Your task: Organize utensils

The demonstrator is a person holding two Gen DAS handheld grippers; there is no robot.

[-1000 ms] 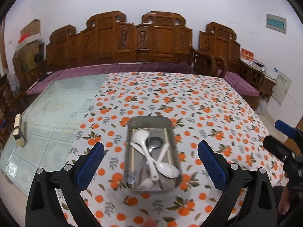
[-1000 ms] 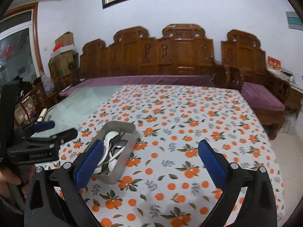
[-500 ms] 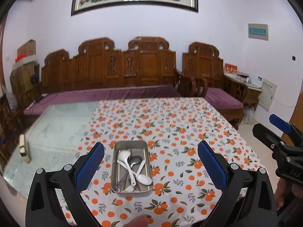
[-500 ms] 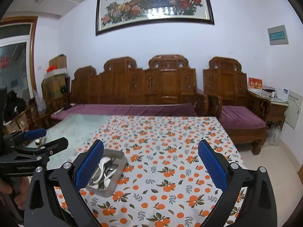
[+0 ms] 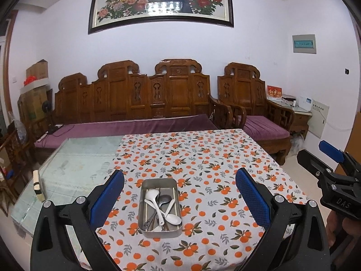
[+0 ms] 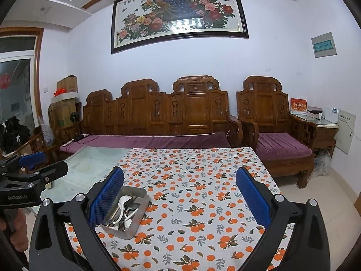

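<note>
Room: ahead of both tongs we see a carved wooden bench (image 5: 144,99) with a purple cushion against a white wall, and above it a framed painting (image 5: 161,1) of flowers and a peacock.
Table: we hold both tongs over a table whose cloth (image 5: 203,158) is printed with oranges and leaves; the part beyond our left tongs is bare glass (image 5: 83,158).
Tray: a steel tray (image 5: 160,231) sits on the cloth, between the fingers of the left tongs in the left view and just behind the left blue pad in the right view. Its long axis runs away from us toward the bench.
Utensils: in the tray we see white spoons (image 5: 151,197), a metal spoon (image 5: 165,199) and chopsticks (image 5: 146,212), lying mostly along the tray's length; one white spoon has its bowl at the far end, another at the near end, and they cross.
Left tongs: our left tongs (image 5: 179,199) are spread wide with nothing between the blue pads.
Right tongs: our right tongs (image 6: 179,199) are likewise wide apart and empty, off to the right of the tray.
Writing: we read "DAS" on the right tongs' body in the left view and "GenRobot.AI" on the left tongs' body in the right view; the writing on the painting and on the red card on the side cabinet is too small to read.
</note>
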